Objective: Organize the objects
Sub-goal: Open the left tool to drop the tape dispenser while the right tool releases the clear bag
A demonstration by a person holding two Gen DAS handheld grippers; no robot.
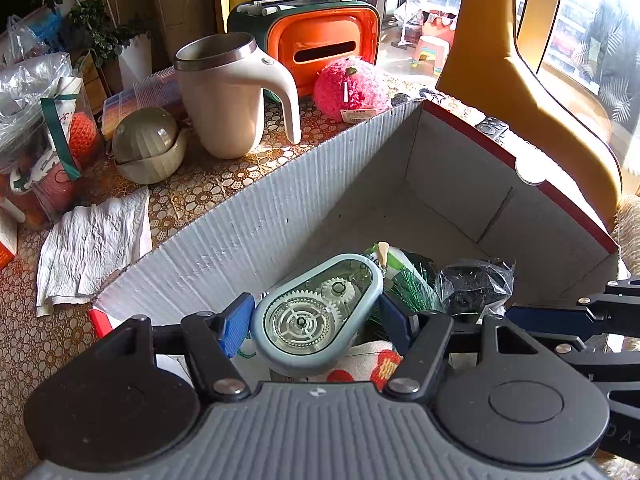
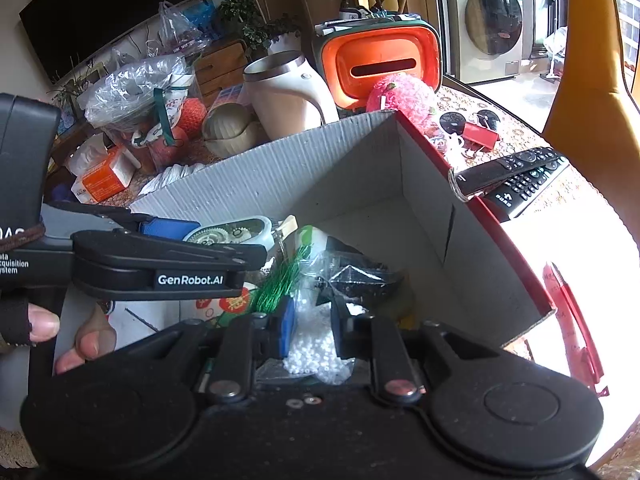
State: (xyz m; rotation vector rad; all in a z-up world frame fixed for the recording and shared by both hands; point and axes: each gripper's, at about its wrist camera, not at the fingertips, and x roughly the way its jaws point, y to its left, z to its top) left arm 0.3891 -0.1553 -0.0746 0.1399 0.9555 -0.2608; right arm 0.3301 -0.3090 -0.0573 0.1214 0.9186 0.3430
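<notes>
Left gripper (image 1: 316, 322) is clamping the teal tape dispenser (image 1: 316, 312), lower centre of frame, inside the white cardboard box (image 1: 248, 224). Right gripper (image 2: 312, 330) is pinching a clear bag of white beads (image 2: 316, 344), fingers nearly together, over the same box.

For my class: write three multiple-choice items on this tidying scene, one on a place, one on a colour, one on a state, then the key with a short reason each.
1. Where is the left gripper with the correction tape dispenser?
A. over the cardboard box
B. beside the mug
C. on the remote

2. What colour is the fluffy ball behind the box?
A. blue
B. pink
C. grey

3. How is the right gripper?
A. wide open
B. lying on the table
C. shut on a bag of white beads

Key: 1 A, the dispenser hangs above the box's inside. 2 B, its fluff is bright pink. 3 C, both pads pinch the bag.
</notes>
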